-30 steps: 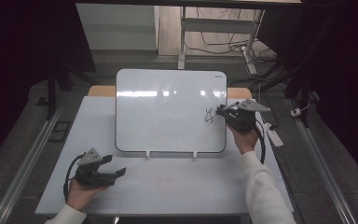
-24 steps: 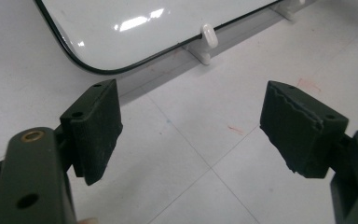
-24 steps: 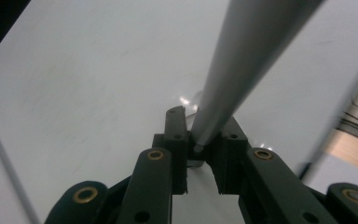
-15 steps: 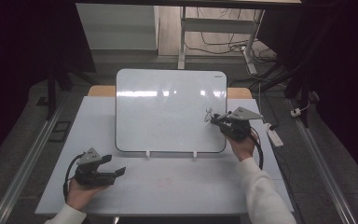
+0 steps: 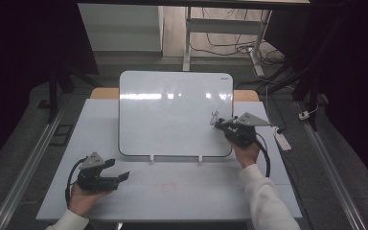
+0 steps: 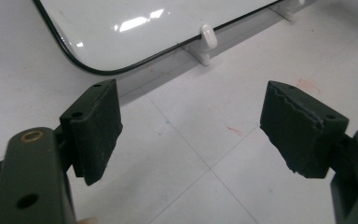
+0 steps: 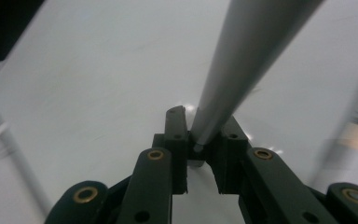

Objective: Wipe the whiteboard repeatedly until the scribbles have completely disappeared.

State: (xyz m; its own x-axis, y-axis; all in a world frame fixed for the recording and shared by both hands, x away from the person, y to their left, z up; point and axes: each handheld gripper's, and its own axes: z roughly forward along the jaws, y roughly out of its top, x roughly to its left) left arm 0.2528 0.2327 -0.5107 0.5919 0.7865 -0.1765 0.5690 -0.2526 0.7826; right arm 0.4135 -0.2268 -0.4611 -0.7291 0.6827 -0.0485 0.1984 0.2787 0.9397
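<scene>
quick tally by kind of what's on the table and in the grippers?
whiteboard: 1
white clips along the whiteboard's bottom edge: 2
grey marker, clamped in the right gripper: 1
grippers, counting the open left gripper: 2
scribbled marks on the whiteboard: 1 patch
Total: 7

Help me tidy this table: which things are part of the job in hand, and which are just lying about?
In use: whiteboard; grey pen clamped in the right gripper, at the board's right side.
Lying about: white power strip; left gripper, open, idle.
</scene>
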